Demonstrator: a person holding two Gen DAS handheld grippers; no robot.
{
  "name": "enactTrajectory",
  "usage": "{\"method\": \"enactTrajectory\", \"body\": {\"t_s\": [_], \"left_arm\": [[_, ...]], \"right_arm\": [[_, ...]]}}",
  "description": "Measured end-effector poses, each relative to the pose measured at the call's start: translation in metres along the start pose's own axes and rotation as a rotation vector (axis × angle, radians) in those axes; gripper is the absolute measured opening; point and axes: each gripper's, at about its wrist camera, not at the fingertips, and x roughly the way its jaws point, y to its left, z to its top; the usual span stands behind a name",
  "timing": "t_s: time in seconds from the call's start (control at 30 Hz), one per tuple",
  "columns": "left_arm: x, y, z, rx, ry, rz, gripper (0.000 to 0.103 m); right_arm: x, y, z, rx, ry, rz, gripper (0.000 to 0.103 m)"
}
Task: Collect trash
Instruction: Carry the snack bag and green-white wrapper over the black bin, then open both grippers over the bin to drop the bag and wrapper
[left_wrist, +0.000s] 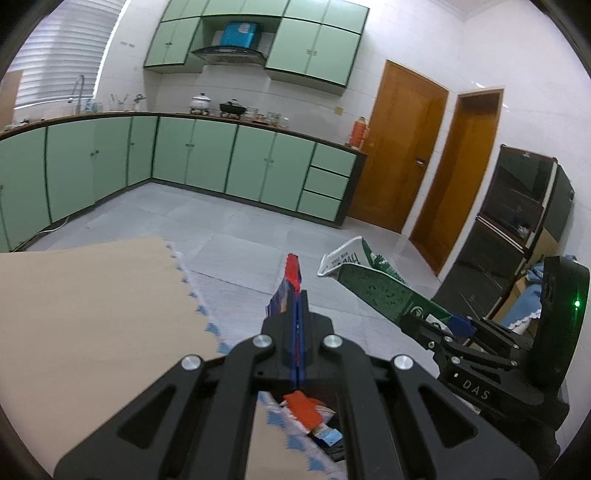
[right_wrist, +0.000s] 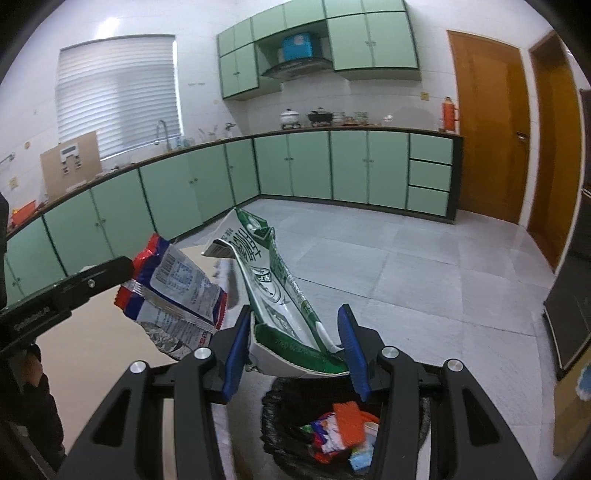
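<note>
Kitchen floor behind: left tongs (left_wrist: 297, 295) clench a wrapper (right_wrist: 173, 291); right tongs (right_wrist: 295, 332) grip a carton (right_wrist: 273, 291), print unreadable.

Open tiled floor (right_wrist: 424, 266) ahead; the trash bin (right_wrist: 273, 406) sits directly below, table (left_wrist: 92, 314) left.

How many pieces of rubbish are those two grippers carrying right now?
2. The left gripper pinches a flattened snack wrapper; the right gripper clamps a squashed green carton. More rubbish already lies in the bin below.
</note>
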Motion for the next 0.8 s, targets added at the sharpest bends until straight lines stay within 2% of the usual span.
{"method": "enactTrajectory", "body": {"t_s": [0.37, 0.53, 0.8], "left_arm": [[0.064, -0.057, -0.012, 0.061, 0.054, -0.088, 0.000], [0.088, -0.070, -0.022, 0.075, 0.088, -0.093, 0.000], [0.116, -0.070, -0.040, 0.074, 0.133, -0.069, 0.000]], "right_arm": [[0.002, -0.073, -0.028, 0.072, 0.050, -0.122, 0.046], [0.016, -0.100, -0.043, 0.106, 0.087, -0.153, 0.046], [0.043, -0.119, -0.062, 0.144, 0.143, -0.158, 0.047]]}}
